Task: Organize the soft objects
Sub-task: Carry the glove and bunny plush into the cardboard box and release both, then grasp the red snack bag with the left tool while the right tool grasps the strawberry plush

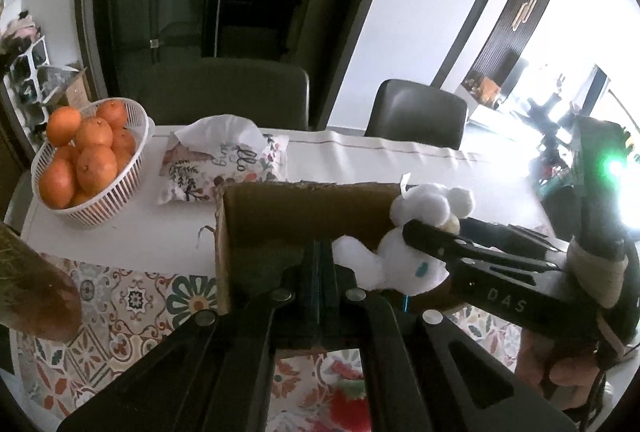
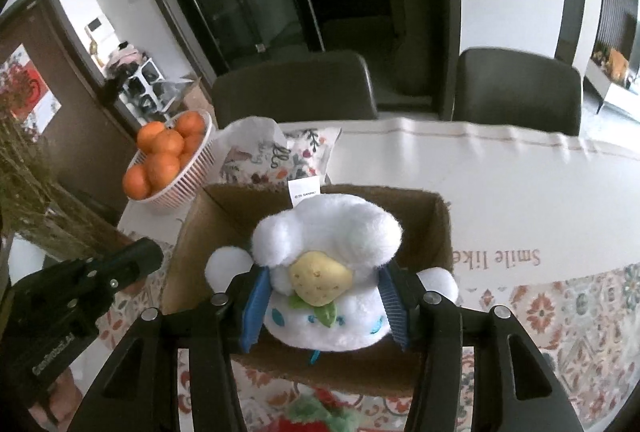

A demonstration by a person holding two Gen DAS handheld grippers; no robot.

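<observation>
White plush over the cardboard box

Left wrist view: the left gripper (image 1: 322,264) is sitting fully closed on nothing, near the cardboard box (image 1: 280,210). Right wrist view: the right gripper (image 2: 320,296) is squeezing the white plush (image 2: 326,252) above the box.

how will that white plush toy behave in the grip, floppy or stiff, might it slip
The white plush toy probably squashes easily: the right gripper pads press into its fluffy sides. It looks light for its size. Its round limbs stick out unsupported, so it may flop or sag toward the cardboard box rather than slip.
</observation>
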